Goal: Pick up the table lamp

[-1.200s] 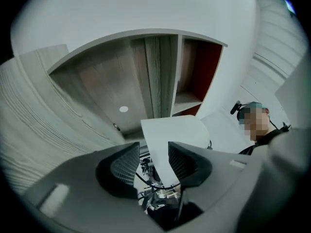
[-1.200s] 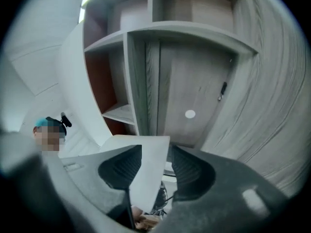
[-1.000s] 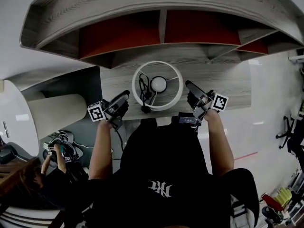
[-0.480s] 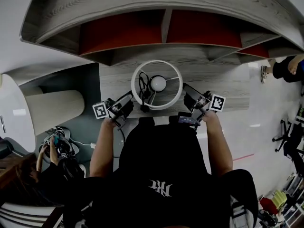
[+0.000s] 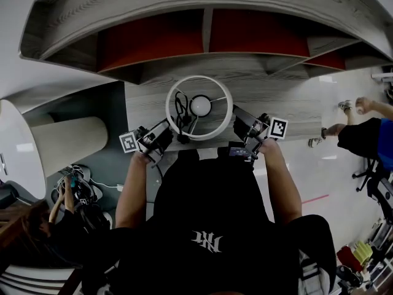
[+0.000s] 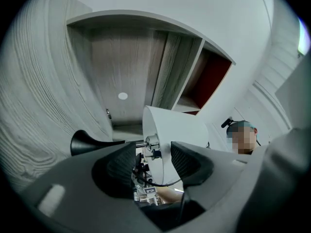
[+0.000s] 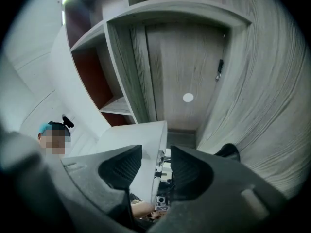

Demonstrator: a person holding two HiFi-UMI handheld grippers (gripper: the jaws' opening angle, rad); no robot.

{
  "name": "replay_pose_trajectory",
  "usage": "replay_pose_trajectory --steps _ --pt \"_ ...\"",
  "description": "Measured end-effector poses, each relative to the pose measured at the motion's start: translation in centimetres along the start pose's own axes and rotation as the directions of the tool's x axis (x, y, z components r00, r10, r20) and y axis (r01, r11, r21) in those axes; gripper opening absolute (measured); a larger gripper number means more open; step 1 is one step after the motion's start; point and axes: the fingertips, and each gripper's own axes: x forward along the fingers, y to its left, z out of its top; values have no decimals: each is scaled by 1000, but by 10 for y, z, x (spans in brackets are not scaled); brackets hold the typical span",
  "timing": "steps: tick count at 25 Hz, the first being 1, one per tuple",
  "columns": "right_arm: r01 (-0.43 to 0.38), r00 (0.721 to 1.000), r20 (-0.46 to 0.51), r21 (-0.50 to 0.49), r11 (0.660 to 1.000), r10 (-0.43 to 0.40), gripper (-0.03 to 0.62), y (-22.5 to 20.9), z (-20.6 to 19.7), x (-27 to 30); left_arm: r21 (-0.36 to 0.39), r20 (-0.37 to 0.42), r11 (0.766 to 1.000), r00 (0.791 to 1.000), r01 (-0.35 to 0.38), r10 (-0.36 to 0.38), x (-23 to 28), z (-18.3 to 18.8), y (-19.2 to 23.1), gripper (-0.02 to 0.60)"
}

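The table lamp stands on the wooden desk (image 5: 288,106), its round white shade (image 5: 174,94) seen from above with the bulb (image 5: 200,105) at its centre. My left gripper (image 5: 167,129) is at the shade's lower left edge and my right gripper (image 5: 239,118) at its right edge. In the left gripper view the jaws (image 6: 153,161) straddle the shade's wall (image 6: 180,127). They have just been opening and a gap shows beside one pad. The black lamp base (image 6: 82,143) lies beyond. In the right gripper view the jaws (image 7: 156,166) also stand open around the shade's rim (image 7: 129,142).
A grey shelf unit with red back panels (image 5: 153,42) stands behind the lamp. A cream cylinder (image 5: 67,143) lies at the left. One person (image 5: 368,134) walks at the right edge and another (image 5: 67,195) crouches at the lower left. A black cable (image 5: 181,109) hangs inside the shade.
Both grippers have closed in a little on the shade's rim, the right one more. A person has walked into view at the right edge.
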Motion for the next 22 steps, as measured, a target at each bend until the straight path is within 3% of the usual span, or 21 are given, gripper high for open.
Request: replay_pose_trajectory --steps 8,22 --pt "-57 998 -2 26 998 57 114 6 1 1 -31 19 998 998 58 -58 4 0 -4 191" --pt "-55 998 -17 20 998 56 110 7 0 3 -34 5 993 994 110 -110 4 1 -17 81"
